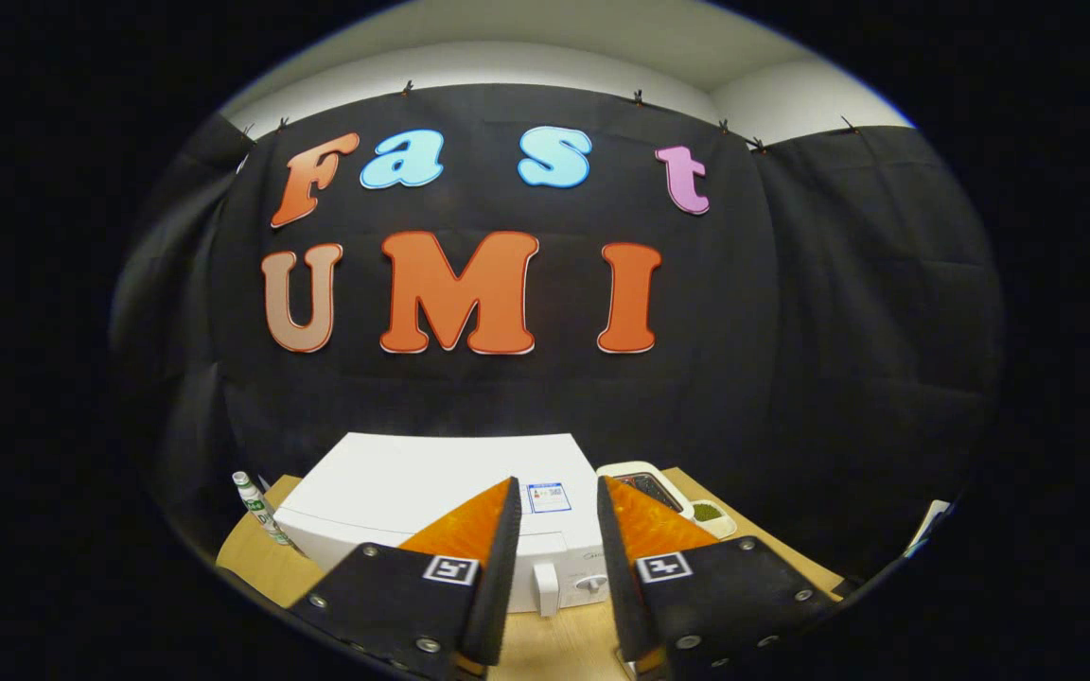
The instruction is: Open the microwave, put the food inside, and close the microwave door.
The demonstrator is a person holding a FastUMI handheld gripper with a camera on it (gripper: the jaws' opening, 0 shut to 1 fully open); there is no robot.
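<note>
A white microwave [431, 492] stands on the wooden table [252, 567], seen from above and in front, with its door closed. Its handle [545, 588] and control knob [590, 584] show in the gap between my fingers. My gripper [559, 497] hovers above and short of the microwave's front, open, with nothing between its fingers. Just right of the microwave lies a white tray [668, 497] holding food, with a small portion of something green [707, 513] in one compartment; my right finger hides part of it.
A small bottle with a white cap and green label [259, 511] stands at the microwave's left corner. Black cloth walls close in behind and on both sides. A pale flat object [928, 525] shows at the far right edge of the table.
</note>
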